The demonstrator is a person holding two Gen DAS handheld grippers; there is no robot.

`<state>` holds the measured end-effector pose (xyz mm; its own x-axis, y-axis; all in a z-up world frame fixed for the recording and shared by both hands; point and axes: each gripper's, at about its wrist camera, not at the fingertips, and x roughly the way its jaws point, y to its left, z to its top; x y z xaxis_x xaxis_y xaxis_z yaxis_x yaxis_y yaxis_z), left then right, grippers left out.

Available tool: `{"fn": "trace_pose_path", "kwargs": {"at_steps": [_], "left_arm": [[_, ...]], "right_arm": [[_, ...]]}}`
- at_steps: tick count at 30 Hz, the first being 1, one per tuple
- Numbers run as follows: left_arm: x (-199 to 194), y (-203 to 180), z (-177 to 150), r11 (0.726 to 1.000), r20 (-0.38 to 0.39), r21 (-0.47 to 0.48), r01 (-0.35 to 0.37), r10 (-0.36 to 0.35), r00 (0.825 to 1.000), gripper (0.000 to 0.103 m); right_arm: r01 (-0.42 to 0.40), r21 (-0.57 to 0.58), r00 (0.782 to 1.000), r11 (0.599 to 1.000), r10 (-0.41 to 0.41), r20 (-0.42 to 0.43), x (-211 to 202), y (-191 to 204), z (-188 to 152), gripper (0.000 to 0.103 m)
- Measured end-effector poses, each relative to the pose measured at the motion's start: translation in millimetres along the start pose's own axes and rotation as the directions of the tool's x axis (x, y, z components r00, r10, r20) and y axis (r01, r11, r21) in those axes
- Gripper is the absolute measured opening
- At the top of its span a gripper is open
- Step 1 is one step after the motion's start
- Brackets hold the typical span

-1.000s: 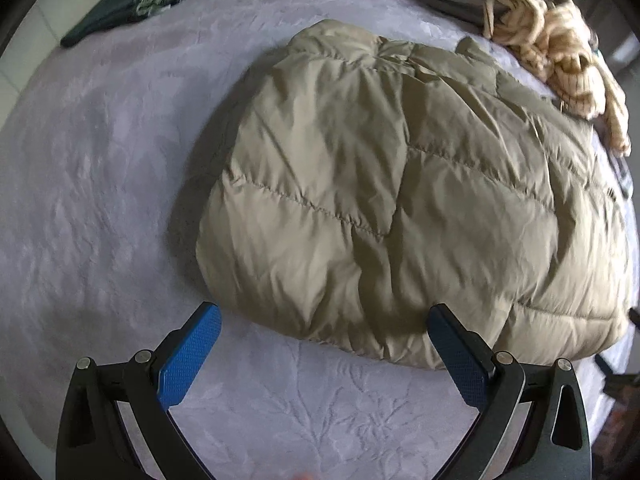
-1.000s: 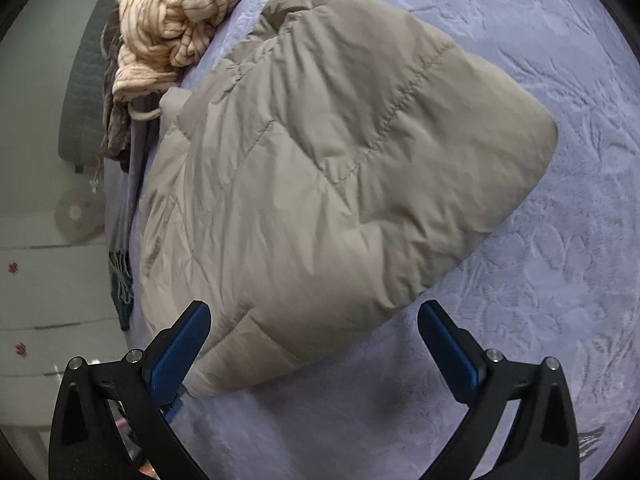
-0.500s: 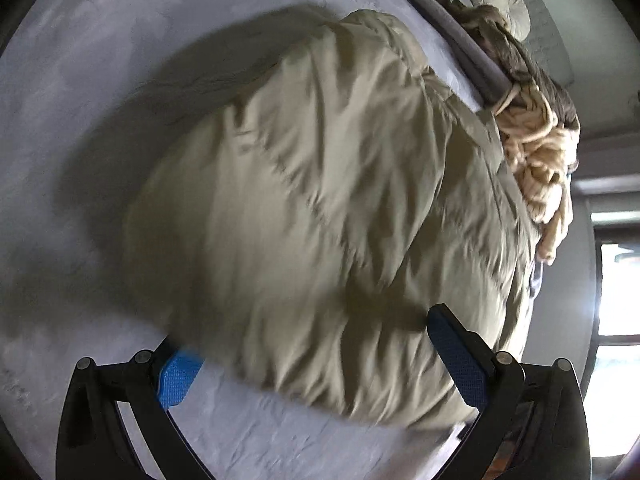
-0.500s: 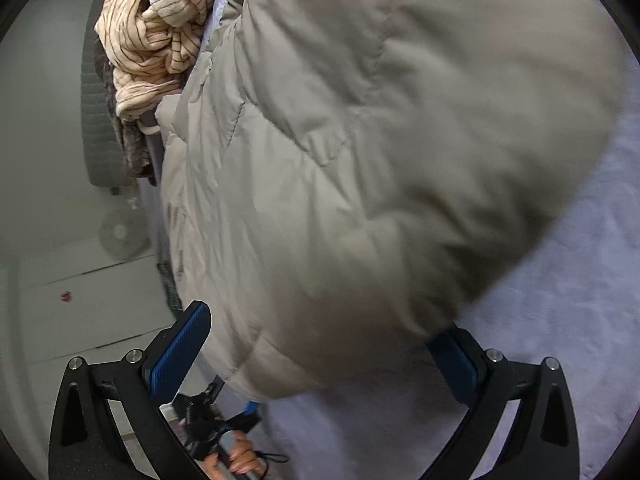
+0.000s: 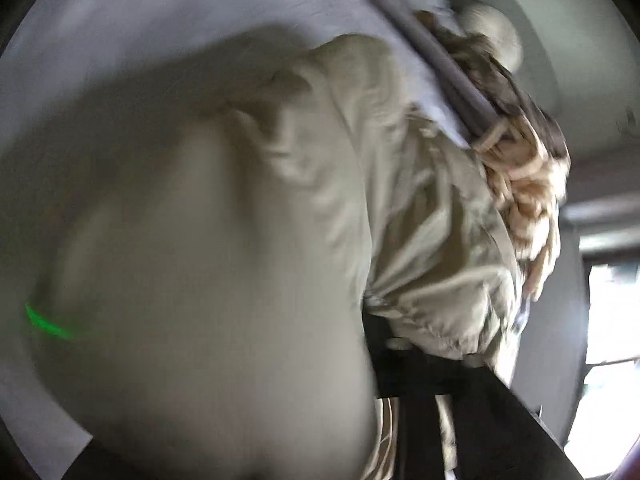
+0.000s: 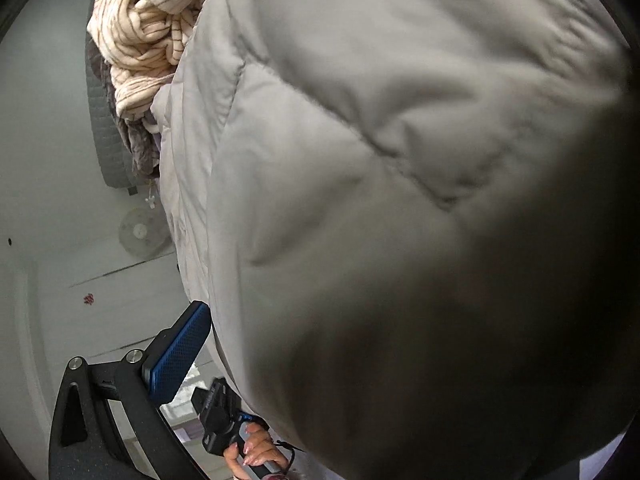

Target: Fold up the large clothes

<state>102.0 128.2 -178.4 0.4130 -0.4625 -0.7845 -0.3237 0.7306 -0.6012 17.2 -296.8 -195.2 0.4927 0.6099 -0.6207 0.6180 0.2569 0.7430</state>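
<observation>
Beige puffer jacket (image 6: 400,200) hides both hand-held grippers' fingertips; grip state unreadable.

One beige puffer jacket (image 6: 400,200). One striped cream garment (image 6: 148,28) just beside the jacket's collar end. One bed (image 5: 160,20). One fan (image 6: 140,232).

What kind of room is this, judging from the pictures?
Probably a bedroom at home. A puffy beige jacket lies on a wide lavender bedspread, a pile of other clothes, including a striped garment, waits at its edge, and a window lets in daylight.
</observation>
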Motion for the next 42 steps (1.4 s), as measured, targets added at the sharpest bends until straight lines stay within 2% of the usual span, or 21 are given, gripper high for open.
{"fn": "trace_pose_path", "kwargs": {"at_steps": [1,4,7,9,17,24,31,35,38,42], "left_arm": [[-3.5,-6.1,-0.3,0.999,0.008,0.045,-0.012,0.012,1.000,0.022],[-19.0,-25.1,-5.2,0.985,0.036,0.167,-0.039,0.033,0.999,0.018],[-33.6,-36.3,-8.2,0.970,0.053,0.238,-0.045,0.033,0.998,0.017],[-43.0,-38.7,-10.9,0.963,0.052,0.268,-0.042,0.029,0.998,0.017],[-85.1,-15.4,-43.2,0.939,-0.008,0.344,-0.014,0.018,1.000,0.017],[-119.2,23.2,-83.0,0.912,-0.088,0.411,-0.001,0.041,0.995,0.017],[-151.6,61.2,-134.0,0.915,-0.128,0.403,-0.025,0.084,0.988,0.017],[-156.7,82.8,-162.2,0.932,-0.137,0.358,-0.062,0.118,0.983,0.018],[-154.9,89.1,-173.3,0.936,-0.127,0.330,-0.122,0.173,0.977,0.021],[-176.9,89.6,-179.3,0.930,-0.089,0.320,-0.183,0.221,0.971,0.022]], "right_arm": [[0.018,0.012,1.000,1.000,-0.018,0.002,-1.3,-1.4,-0.3,0.071],[0.007,0.007,1.000,1.000,-0.007,0.018,-8.3,0.6,-5.5,0.041],[-0.004,-0.026,1.000,1.000,0.004,0.021,-18.1,6.1,-15.4,0.031],[-0.009,-0.036,1.000,0.999,0.010,0.022,-24.5,7.2,-22.1,0.029],[0.032,-0.078,0.999,0.996,-0.029,0.033,-49.9,6.4,-71.3,0.029],[0.054,-0.067,0.998,0.996,-0.051,0.046,-74.3,-27.3,-124.5,0.029],[0.075,-0.040,0.997,0.996,-0.074,0.017,-103.9,-69.3,-176.4,0.029],[0.068,-0.017,0.997,0.998,-0.068,-0.026,-112.7,-96.2,-194.1,0.029],[0.070,-0.028,0.996,0.997,-0.072,-0.044,-119.8,-103.8,-195.5,0.037],[0.170,-0.110,0.980,0.979,-0.180,-0.083,-128.2,-93.1,-201.3,0.051]]}}
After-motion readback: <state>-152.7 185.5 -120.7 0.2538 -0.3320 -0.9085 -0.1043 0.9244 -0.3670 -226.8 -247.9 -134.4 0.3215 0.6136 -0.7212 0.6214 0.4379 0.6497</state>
